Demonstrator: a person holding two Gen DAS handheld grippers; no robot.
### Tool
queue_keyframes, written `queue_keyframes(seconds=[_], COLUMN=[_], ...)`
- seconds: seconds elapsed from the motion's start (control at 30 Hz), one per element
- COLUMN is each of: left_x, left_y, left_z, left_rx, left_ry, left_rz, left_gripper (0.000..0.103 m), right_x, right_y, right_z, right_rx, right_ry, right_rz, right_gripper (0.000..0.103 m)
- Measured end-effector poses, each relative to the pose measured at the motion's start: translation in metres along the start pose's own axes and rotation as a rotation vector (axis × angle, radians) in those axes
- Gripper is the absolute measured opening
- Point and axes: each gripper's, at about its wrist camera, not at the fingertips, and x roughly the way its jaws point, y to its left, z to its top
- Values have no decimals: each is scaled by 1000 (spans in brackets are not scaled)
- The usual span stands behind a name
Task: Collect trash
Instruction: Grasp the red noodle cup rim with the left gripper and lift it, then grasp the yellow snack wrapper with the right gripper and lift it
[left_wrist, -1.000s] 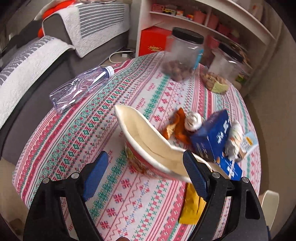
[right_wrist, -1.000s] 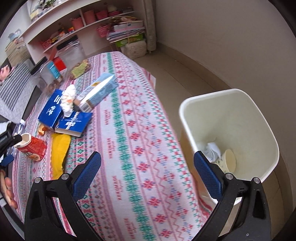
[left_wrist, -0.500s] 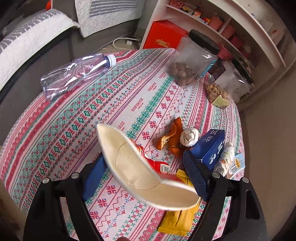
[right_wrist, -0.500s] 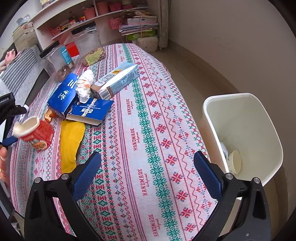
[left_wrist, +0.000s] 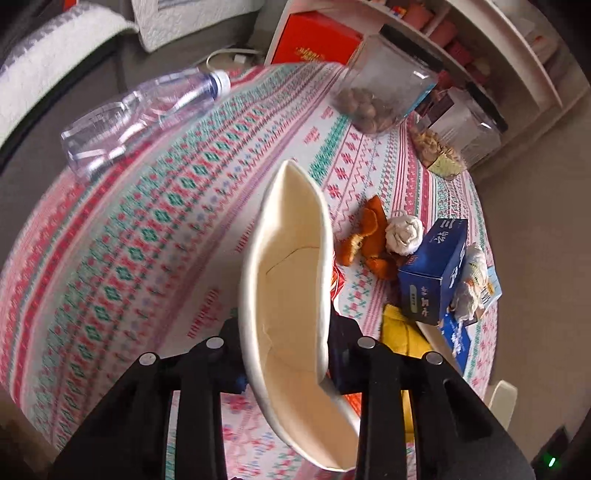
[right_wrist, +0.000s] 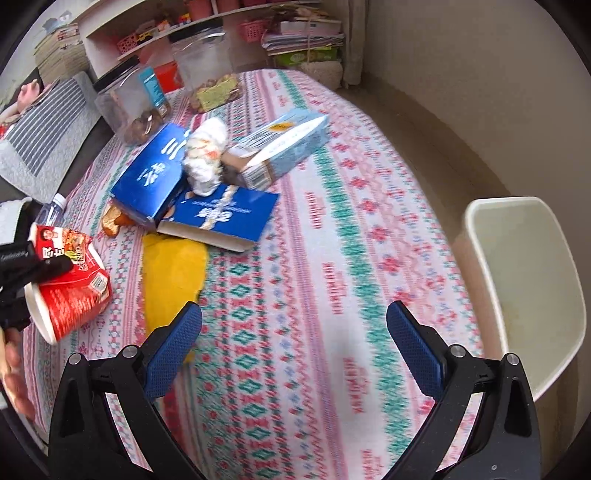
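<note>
My left gripper (left_wrist: 284, 350) is shut on a crushed red paper noodle cup (left_wrist: 288, 295) and holds it above the table; the cup also shows in the right wrist view (right_wrist: 70, 280), at the far left. My right gripper (right_wrist: 293, 343) is open and empty above the patterned tablecloth (right_wrist: 332, 258). A white trash bin (right_wrist: 524, 280) stands off the table's right edge. On the table lie a yellow wrapper (right_wrist: 171, 273), blue boxes (right_wrist: 155, 173), a crumpled tissue wad (right_wrist: 205, 155), a light blue carton (right_wrist: 280, 146), orange peel (left_wrist: 369, 236) and a clear plastic bottle (left_wrist: 144, 114).
Two clear lidded jars (left_wrist: 384, 92) with snacks stand at the table's far end. A white shelf unit (right_wrist: 166, 29) and a red box (left_wrist: 317, 40) are behind them. A sofa with grey striped covers (right_wrist: 44, 129) runs along the table's far left side.
My left gripper closed on the noodle cup, crushed it flat and lifted it off the table. My right gripper swung left, so the bin slid toward the right edge.
</note>
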Motion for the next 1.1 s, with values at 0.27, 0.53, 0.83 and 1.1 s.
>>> queue_keyframes(seconds=[0.27,0.53,0.83,1.1], left_x=[-35,-50,-50,-56], left_y=[31,53,57,62], left_z=[-3,-8,-18,-27], left_rx=[137,191,224,213], left_ry=[-117,-157,-168,-184], left_rz=[76,109,134,136], left_gripper=[30,30,30,30], right_x=[28,51,49,20], right_y=[53,88,99,89], right_z=[16,22,24,8], right_rx=[-66,-140,-187,-150], right_ry=[32,53,39,0], right_rz=[22,3,64,148], right_gripper=[96,96,30,24])
